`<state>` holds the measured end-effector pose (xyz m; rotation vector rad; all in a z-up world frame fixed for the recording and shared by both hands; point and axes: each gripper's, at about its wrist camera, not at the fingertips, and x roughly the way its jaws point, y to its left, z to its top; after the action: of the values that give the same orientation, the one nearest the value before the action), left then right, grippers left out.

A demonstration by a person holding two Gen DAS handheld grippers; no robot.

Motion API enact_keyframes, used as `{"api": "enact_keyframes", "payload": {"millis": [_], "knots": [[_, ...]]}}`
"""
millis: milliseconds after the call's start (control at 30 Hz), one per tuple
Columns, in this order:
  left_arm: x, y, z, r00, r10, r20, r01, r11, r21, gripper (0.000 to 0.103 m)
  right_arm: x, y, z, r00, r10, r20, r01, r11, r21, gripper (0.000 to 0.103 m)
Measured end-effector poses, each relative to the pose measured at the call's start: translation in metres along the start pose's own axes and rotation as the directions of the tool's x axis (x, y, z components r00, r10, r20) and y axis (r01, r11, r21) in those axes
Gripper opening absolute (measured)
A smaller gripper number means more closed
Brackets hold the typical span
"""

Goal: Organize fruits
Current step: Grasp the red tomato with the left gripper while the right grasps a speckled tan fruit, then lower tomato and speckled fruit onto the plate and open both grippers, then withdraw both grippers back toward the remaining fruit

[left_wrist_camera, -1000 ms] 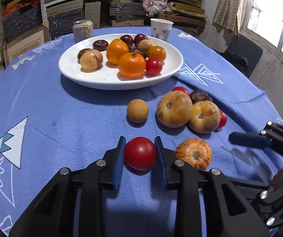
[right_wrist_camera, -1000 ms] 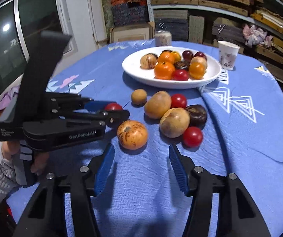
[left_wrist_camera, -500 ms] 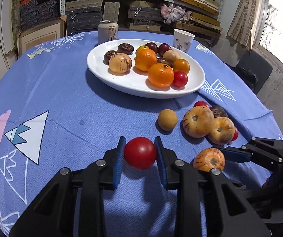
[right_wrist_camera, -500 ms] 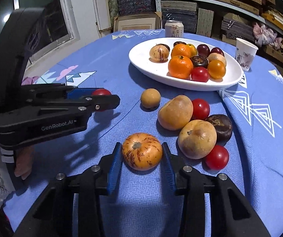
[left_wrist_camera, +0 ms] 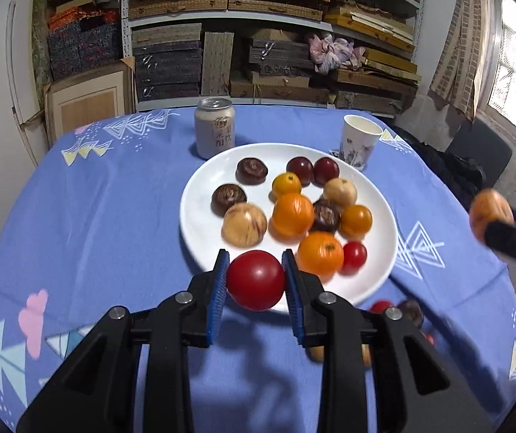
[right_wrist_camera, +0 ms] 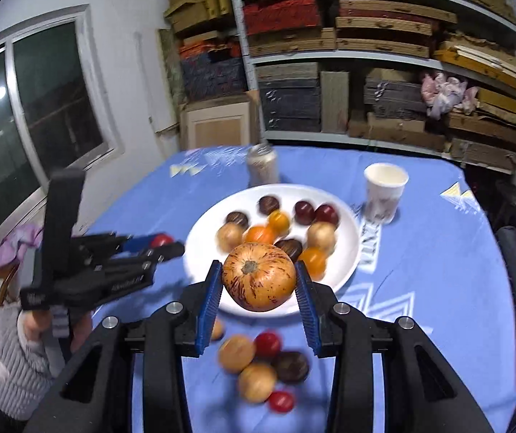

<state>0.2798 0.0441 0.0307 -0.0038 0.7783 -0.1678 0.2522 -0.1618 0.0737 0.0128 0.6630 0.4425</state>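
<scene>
Gripping red tomato (left_wrist_camera: 256, 280) between left jaws, speckled fruit (right_wrist_camera: 259, 276) between right jaws

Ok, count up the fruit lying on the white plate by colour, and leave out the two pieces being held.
Orange fruit: 4
Dark brown fruit: 3
Dark red fruit: 2
Tan fruit: 2
Bright red fruit: 1
Total on the white plate: 12

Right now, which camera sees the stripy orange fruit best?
The right wrist view: the stripy orange fruit sits sharp and whole between the right gripper pads. The left wrist view catches it only blurred at the right edge, partly hidden by a finger.
</scene>
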Motion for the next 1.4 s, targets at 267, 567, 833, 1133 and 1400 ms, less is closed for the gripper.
{"api": "enact_keyframes", "payload": {"millis": [267,567,833,1133,1400], "knots": [[0.071,-0.004,0.002,0.996,-0.025,-0.088,0.023,0.999,-0.030,0.029,0.093,-0.048,0.011,0.993,-0.035,-0.117,0.047,0.994,0.099,0.041],[0.087,-0.006,-0.002,0.998,0.012,-0.069,-0.011,1.000,0.014,0.057,0.149,-0.037,0.019,0.982,0.020,-0.190,-0.001,0.995,0.101,0.041],[0.039,0.018,-0.003,0.999,0.040,0.008,-0.039,0.995,-0.090,0.077,0.076,-0.050,0.012,0.999,0.034,-0.030,-0.027,0.980,0.195,0.069],[-0.007,-0.014,-0.074,0.998,0.062,-0.004,-0.062,0.997,-0.042,0.080,-0.033,-0.041,-0.084,0.984,-0.080,0.160,0.054,0.985,0.166,0.100],[-0.003,-0.053,-0.095,0.983,0.178,0.037,-0.181,0.976,0.118,0.080,-0.024,-0.018,-0.122,0.998,-0.020,0.065,0.015,0.998,0.063,0.100]]}}
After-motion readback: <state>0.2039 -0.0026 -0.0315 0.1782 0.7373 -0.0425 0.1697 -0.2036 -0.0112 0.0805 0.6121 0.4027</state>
